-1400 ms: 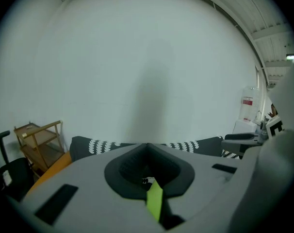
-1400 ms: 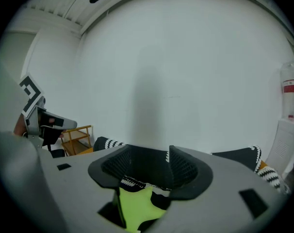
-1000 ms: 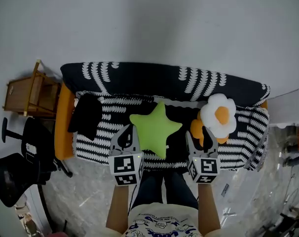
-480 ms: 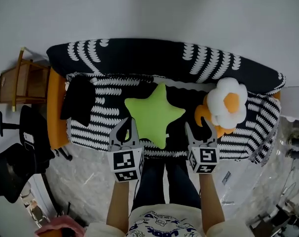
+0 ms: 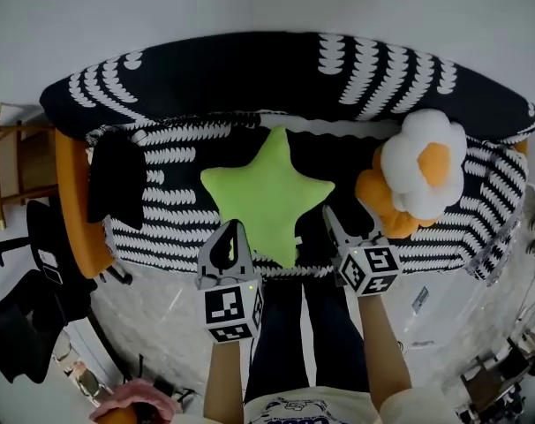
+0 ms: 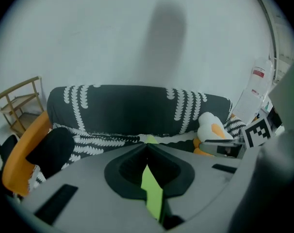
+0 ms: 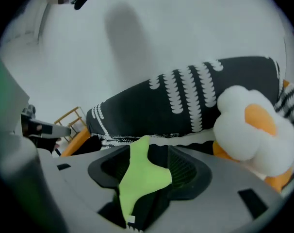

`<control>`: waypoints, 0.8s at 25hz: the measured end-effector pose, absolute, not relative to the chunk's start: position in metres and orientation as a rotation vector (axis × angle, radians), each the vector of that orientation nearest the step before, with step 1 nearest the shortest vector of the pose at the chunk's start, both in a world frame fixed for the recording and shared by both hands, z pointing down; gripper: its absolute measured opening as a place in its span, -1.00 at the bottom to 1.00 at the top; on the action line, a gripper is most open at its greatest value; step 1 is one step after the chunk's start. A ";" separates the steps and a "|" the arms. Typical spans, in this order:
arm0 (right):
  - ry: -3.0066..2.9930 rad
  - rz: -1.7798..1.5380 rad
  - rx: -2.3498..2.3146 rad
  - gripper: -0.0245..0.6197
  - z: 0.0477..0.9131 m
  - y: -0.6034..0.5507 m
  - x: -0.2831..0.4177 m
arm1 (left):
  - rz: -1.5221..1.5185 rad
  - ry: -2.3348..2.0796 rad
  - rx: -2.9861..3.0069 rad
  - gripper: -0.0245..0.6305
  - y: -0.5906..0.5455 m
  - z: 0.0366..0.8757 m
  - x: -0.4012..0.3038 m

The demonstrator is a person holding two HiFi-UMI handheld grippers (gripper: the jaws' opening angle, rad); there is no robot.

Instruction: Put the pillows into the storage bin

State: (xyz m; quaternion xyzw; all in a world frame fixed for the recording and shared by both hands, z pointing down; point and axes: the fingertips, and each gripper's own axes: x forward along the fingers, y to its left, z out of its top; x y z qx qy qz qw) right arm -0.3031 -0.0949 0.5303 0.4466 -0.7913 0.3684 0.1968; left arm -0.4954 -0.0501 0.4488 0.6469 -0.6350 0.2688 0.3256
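The star pillow lies just ahead, one point toward the person, between the left gripper, fingers meeting at the tips, and the right gripper, fingers wide and empty

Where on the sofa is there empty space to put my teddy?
The striped seat between the black pillow and the green star pillow is bare. A narrower dark strip lies between the star and the flower pillow. The right end is crowded: the flower pillow and the orange pillow sit together.
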 end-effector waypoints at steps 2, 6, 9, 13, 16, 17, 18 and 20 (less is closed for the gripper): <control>-2.222 1.207 1.266 -0.09 0.552 -0.099 -0.303 | 0.711 -1.644 1.685 -0.88 -0.050 0.465 -0.487; -2.195 1.539 1.320 0.06 0.592 -0.098 -0.293 | 0.715 -1.615 1.679 -0.88 -0.047 0.490 -0.468; -2.173 1.700 1.310 0.11 0.626 -0.097 -0.289 | 0.704 -1.601 1.677 -0.88 -0.050 0.512 -0.455; -2.082 1.935 1.325 0.17 0.660 -0.086 -0.290 | 0.723 -1.553 1.673 -0.88 -0.046 0.533 -0.445; -2.031 2.147 1.415 0.20 0.676 -0.096 -0.289 | 0.720 -1.557 1.662 -0.88 -0.048 0.544 -0.444; -2.011 2.219 1.449 0.20 0.679 -0.099 -0.287 | 0.719 -1.558 1.661 -0.88 -0.048 0.546 -0.444; -1.990 2.283 1.476 0.21 0.682 -0.101 -0.285 | 0.719 -1.556 1.661 -0.88 -0.048 0.547 -0.442; -1.968 2.358 1.483 0.21 0.687 -0.103 -0.283 | 0.717 -1.549 1.662 -0.88 -0.047 0.549 -0.435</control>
